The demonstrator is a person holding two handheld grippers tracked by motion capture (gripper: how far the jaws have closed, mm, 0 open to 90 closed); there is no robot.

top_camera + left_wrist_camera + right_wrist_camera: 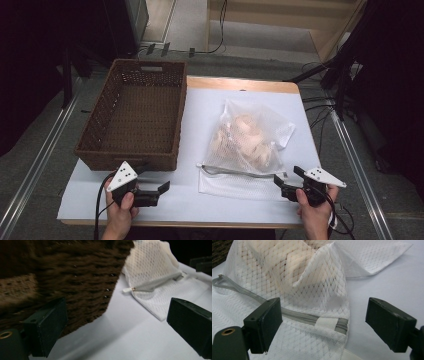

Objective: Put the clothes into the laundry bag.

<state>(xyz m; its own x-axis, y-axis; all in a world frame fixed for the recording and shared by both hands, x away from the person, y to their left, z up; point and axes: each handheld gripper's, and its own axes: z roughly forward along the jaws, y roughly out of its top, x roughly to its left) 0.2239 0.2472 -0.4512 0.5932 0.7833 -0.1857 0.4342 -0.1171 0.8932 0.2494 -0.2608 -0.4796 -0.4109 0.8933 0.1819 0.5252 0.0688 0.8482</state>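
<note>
A white mesh bag with peach-coloured cloth inside lies on the white table, right of centre. Its grey zipper runs along the near side. An empty brown wicker basket stands at the left. My left gripper is open just in front of the basket's near right corner, with nothing between its jaws. In the left gripper view the gripper faces the basket wall and the bag. My right gripper is open at the bag's near right corner. In the right gripper view the gripper has its jaws on either side of the zipper end, apart from it.
The table's wooden far edge and near edge bound the white sheet. Metal rails run along the floor on both sides. Cables and dark stand legs lie beyond the right side.
</note>
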